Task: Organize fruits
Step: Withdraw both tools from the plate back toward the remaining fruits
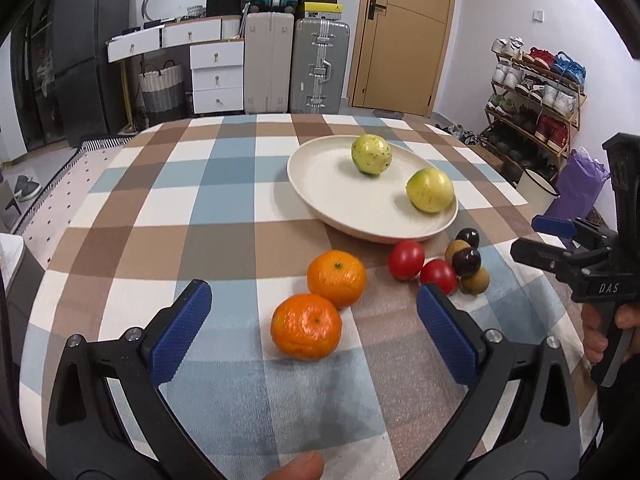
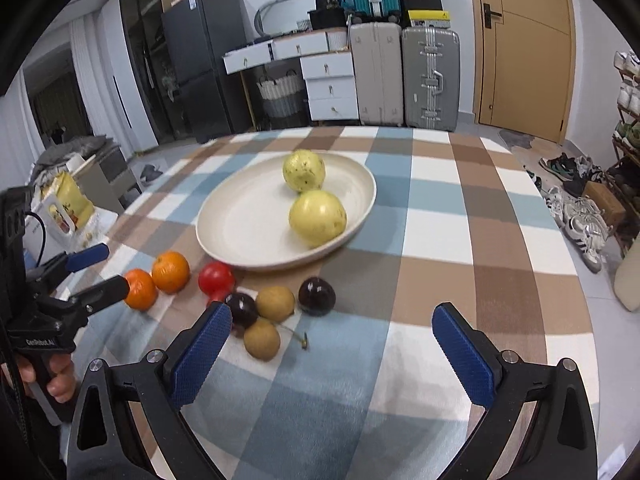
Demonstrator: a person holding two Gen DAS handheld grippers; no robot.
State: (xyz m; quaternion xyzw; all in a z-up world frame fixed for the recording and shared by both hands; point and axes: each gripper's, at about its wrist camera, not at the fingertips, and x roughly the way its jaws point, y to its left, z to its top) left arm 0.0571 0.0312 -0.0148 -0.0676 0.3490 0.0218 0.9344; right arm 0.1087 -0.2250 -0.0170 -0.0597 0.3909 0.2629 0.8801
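- Here I look down on a table under a checked cloth (image 1: pixel 224 208) of blue, brown and white squares; it lies flat, with a faint crease by the fruit.
- Beyond the table's far edge stand a tan wooden door (image 1: pixel 404 36), two hard-shell suitcases (image 1: pixel 296 64), white drawers (image 1: pixel 216 76) and a dark fridge (image 1: pixel 90 48); a shoe rack (image 1: pixel 536 92) stands to the door's right.
- A cream plate (image 1: pixel 332 184), round, matte and shallow-rimmed, sits on the cloth. Two yellow-green round fruits (image 1: pixel 371 155) with speckled skin lie in it, apart from each other.
- Just this side of the plate, on the cloth, lies the loose fruit: two dimpled oranges (image 1: pixel 306 326) touching each other, two glossy red tomatoes (image 1: pixel 406 260), two shiny dark plums (image 1: pixel 467 261) and two dull brown longans (image 2: pixel 262 338), all clustered close.
- My left gripper (image 1: pixel 314 332) has its ribbed blue pads spread wide; the nearer orange sits between them, touched by neither pad. It holds nothing.
- My right gripper (image 2: pixel 332 354) is also wide open and empty, over the cloth nearer to me than the plate; its left pad (image 2: pixel 200 356) stands just beside one plum and one longan, though I cannot tell if it touches them.
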